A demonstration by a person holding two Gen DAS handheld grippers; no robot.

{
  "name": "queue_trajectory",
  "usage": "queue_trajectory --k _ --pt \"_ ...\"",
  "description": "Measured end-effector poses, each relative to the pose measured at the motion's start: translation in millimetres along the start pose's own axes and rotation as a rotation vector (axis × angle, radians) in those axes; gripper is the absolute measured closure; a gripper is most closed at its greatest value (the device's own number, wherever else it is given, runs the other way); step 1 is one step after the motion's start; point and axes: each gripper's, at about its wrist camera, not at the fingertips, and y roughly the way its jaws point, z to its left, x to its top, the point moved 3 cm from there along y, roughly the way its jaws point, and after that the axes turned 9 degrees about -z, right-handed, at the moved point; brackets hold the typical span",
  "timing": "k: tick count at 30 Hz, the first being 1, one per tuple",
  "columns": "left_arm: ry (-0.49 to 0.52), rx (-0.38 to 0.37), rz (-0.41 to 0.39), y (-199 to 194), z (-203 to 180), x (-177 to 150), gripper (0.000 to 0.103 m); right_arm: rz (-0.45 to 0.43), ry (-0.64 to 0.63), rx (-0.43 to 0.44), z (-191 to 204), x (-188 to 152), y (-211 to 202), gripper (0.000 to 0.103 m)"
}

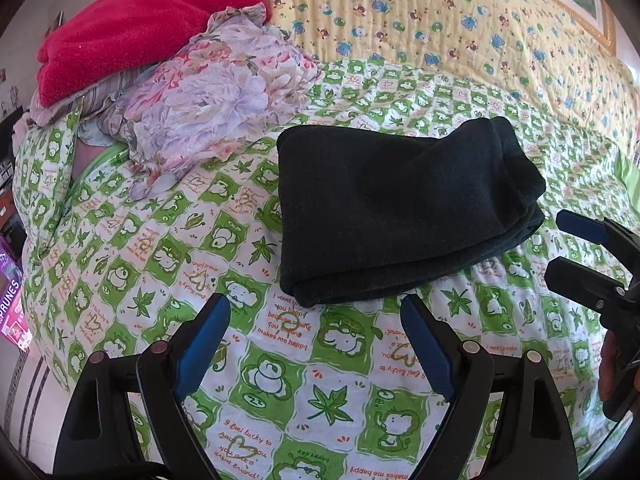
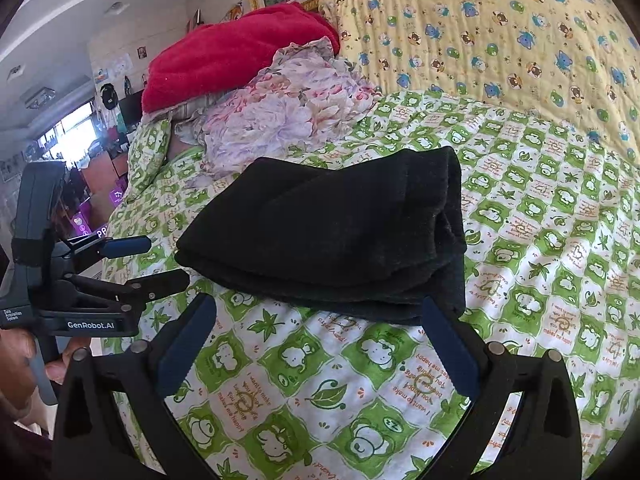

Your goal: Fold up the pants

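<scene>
The left gripper (image 1: 316, 328) is held spread wide with nothing between its blue pads, low over the green-checked quilt (image 1: 332, 392). The right gripper (image 2: 316, 328) is likewise spread and empty. Just beyond both sets of fingertips, on the far side, the black pants (image 1: 396, 208) are seen lying on the quilt as a compact stacked bundle, several layers showing along the near edge. Its long axis is laid roughly left to right across the bed, tilted a little. The bundle is judged already folded, so any coming move would be a straight reach forward. The right gripper appears nearer, its right pad almost at the bundle's near edge. Farther off to the left, a floral cloth (image 1: 208, 96) and a red blanket (image 1: 136, 32) are piled, well apart from the pants.
</scene>
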Motion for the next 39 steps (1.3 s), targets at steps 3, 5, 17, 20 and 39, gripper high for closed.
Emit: queue_trajectory --k 3,5,17,20,39 --pt "-0.007 0.002 0.002 1.2 2.6 -0.5 0.016 0.002 -0.002 0.004 1.1 1.0 1.7 0.001" --pt "-0.010 0.003 0.005 1.8 3.6 -0.6 0.016 0.001 -0.003 0.007 1.3 1.9 2.8 0.001" --pt "-0.006 0.013 0.022 9.0 5.4 -2.8 0.016 0.008 -0.002 0.018 2.4 3.5 8.5 0.001" --pt "-0.008 0.013 0.023 9.1 5.6 -3.5 0.016 0.010 -0.003 0.020 3.6 3.3 9.4 0.001" --pt "-0.004 0.010 0.031 13.0 7.6 -4.4 0.016 0.012 -0.004 0.026 4.3 3.8 12.6 0.001"
